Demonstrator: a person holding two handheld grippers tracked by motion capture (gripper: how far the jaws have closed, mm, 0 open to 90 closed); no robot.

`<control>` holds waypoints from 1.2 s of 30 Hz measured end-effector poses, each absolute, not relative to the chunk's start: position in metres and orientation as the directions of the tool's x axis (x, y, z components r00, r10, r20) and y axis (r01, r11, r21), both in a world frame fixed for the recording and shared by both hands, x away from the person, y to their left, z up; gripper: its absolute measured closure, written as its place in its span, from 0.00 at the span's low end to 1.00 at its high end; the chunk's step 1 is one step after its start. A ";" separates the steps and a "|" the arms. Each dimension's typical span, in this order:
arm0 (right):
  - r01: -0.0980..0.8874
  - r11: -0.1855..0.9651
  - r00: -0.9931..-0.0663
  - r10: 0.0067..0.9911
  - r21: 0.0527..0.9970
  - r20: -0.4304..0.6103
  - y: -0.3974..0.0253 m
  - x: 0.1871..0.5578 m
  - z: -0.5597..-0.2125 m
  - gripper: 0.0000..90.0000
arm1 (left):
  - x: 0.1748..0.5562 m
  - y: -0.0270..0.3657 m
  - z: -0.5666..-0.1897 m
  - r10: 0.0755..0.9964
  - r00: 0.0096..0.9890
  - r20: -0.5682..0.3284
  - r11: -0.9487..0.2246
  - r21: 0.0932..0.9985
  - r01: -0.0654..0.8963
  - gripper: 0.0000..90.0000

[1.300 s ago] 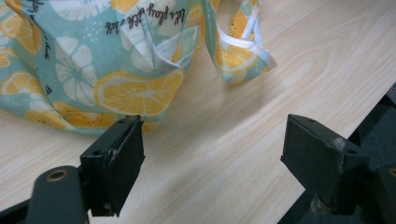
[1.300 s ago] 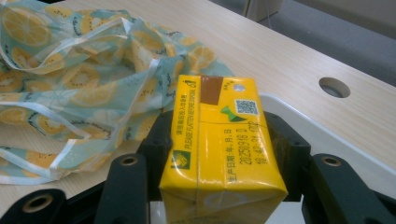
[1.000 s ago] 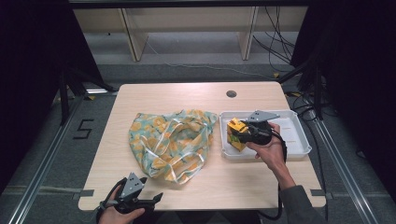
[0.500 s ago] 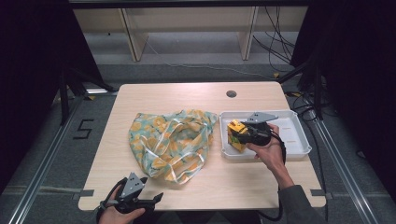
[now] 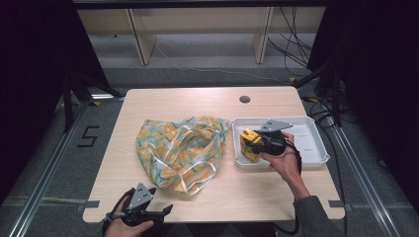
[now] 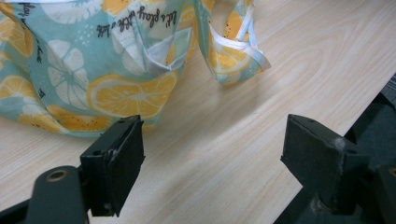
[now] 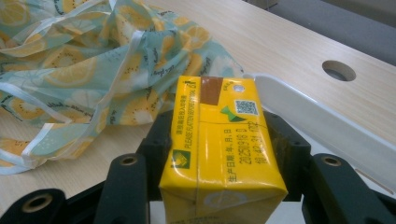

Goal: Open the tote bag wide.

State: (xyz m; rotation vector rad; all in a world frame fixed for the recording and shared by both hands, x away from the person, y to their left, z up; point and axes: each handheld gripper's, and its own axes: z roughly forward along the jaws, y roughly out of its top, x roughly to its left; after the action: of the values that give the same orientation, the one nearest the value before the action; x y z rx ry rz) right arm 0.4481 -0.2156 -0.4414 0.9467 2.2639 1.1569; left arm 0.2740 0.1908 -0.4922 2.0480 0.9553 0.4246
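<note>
Right gripper (image 5: 251, 143): jaws pinch one yellow rectangular drink carton (image 7: 219, 144) from both sides. Carton sits between the jaws, over the near-left corner of a white shallow plastic tray (image 5: 309, 148). Tray contents: the carton end only; the rest of the tray floor, behind and to the right of the gripper, is bare.

Just ahead of the right gripper's jaw tips, outside the tray rim: one teal fabric tote bag printed with orange citrus slices, white-trimmed handles (image 5: 180, 150), lying crumpled and flat on the light wooden table (image 5: 197, 101). Bag interior cannot be seen.

Left gripper (image 5: 165, 211): jaws spread wide, nothing between them, low over the table edge. Bag lies just ahead of the jaws, apart from them.

Count: 1 carton, 1 tray, 1 bag, 2 grippers.

Right gripper view gives carton print (date stamp, QR code, brown seal tab); high view shows a round hole (image 5: 244, 98) in the table beyond the tray. Left gripper view gives lettering on the bag.
</note>
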 end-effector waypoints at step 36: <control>0.419 0.355 -0.631 0.775 0.836 -0.013 -0.225 0.417 -0.436 0.37 | 0.275 0.189 -0.494 0.747 0.664 -0.025 -0.400 0.781 0.480 0.22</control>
State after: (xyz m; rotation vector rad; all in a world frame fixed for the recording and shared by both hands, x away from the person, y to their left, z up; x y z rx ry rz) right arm 0.4170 -0.2247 -0.4356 1.0438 2.2150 1.1862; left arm 0.2749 0.1893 -0.4935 2.0743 0.9469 0.4227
